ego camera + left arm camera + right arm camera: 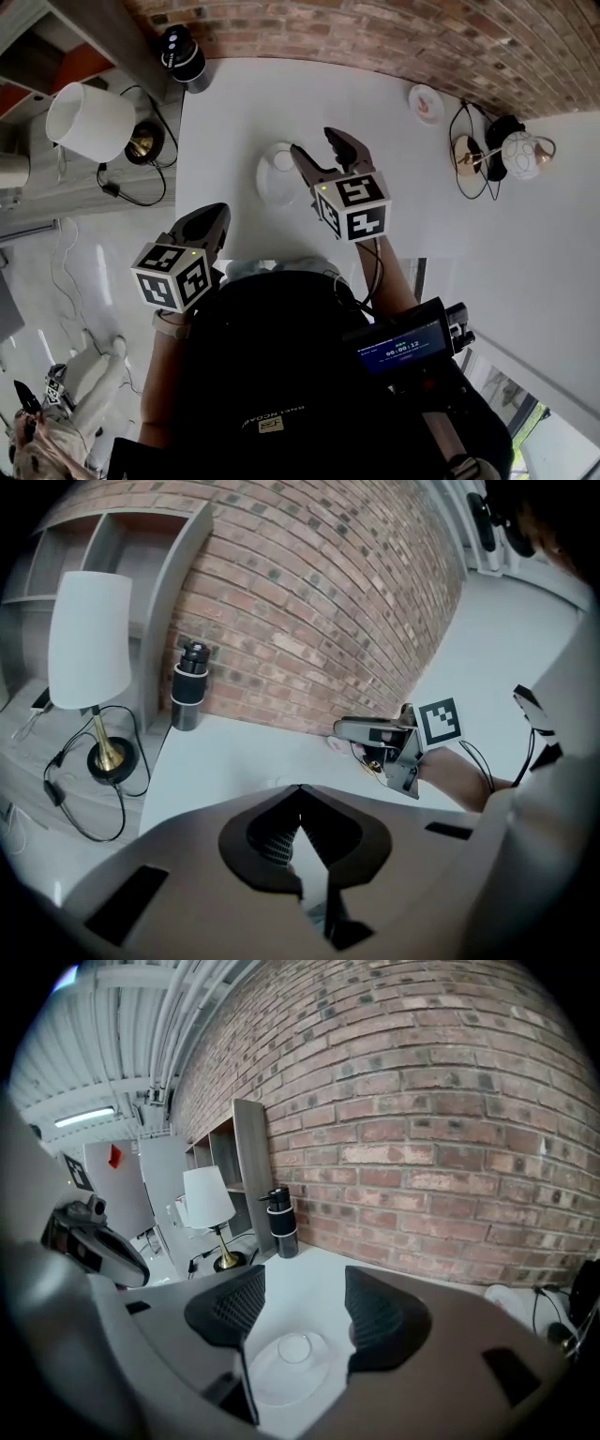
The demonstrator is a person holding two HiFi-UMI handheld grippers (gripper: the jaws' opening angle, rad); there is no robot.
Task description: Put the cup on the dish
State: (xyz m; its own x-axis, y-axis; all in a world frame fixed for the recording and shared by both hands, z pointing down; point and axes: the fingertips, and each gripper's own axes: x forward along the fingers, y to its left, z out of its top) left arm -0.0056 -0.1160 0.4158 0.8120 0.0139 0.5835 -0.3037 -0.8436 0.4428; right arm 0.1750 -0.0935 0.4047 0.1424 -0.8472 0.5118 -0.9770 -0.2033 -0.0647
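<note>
One small clear glass cup (294,1346) stands centred on the round white dish (279,1384), on the white table (375,122). I find the right gripper (302,1302) over it, ribbed jaws wide apart and empty. The left gripper (300,789) has its jaws pressed together on nothing.

A round white dish (281,1382) lies flat on a white table (309,1279), low in the centre of the right gripper view. A small clear cup (293,1346) stands upright on the dish, mouth up, a little toward its far side. Its rim shows as a thin circle against the white. In the head view the dish (275,175) appears as a pale disc just above and left of the frame's centre, with its right edge hidden. The cup cannot be made out clearly there.
</note>
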